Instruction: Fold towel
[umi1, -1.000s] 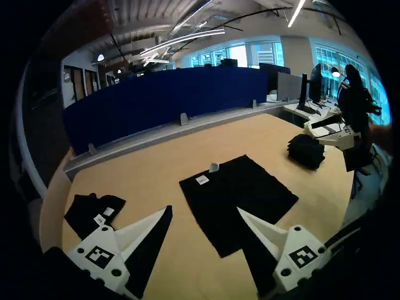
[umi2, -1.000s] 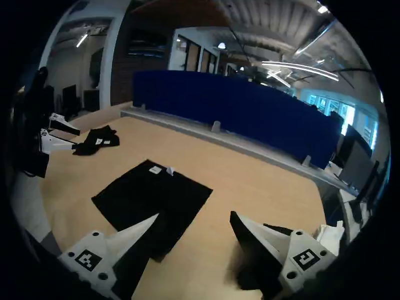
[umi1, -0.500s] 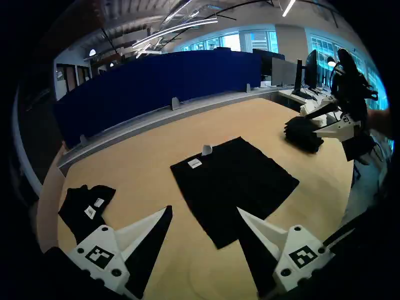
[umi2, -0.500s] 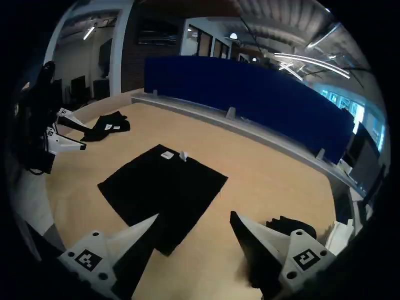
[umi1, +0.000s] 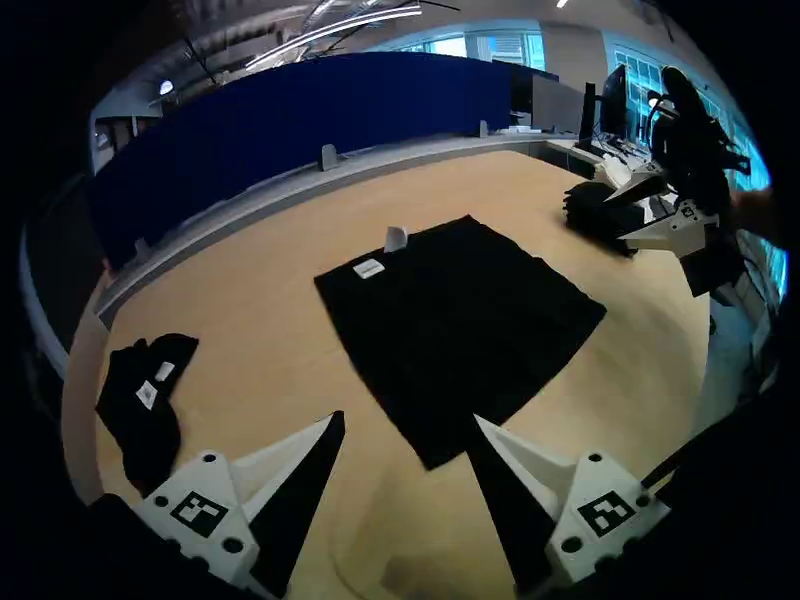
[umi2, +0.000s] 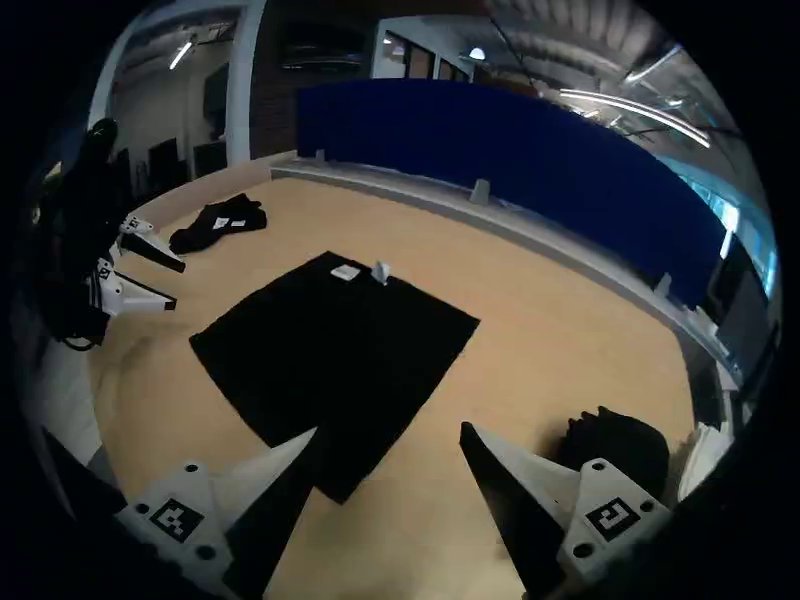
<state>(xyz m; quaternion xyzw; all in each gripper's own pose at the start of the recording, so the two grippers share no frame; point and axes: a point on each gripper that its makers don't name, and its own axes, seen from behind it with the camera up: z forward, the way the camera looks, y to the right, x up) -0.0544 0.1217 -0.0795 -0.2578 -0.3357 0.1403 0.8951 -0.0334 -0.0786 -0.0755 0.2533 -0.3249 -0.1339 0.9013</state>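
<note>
While left tongs (umi1: 409, 418) and right tongs (umi2: 389, 430) gape — towel (umi1: 460, 310) flat | crumpled cloth (umi1: 145, 400) | dark pile (umi2: 618, 445)

Bright, even office light from ceiling strip lights (umi1: 350, 20) plus daylight through windows (umi1: 640, 75) that blow out to cyan-white. Soft sheen on the wooden table (umi1: 270, 290), shadows faint and diffuse; black towel (umi1: 460, 310) reads as flat dark patch, texture lost. Centre sharp, heavy fisheye bending at edges.
</note>
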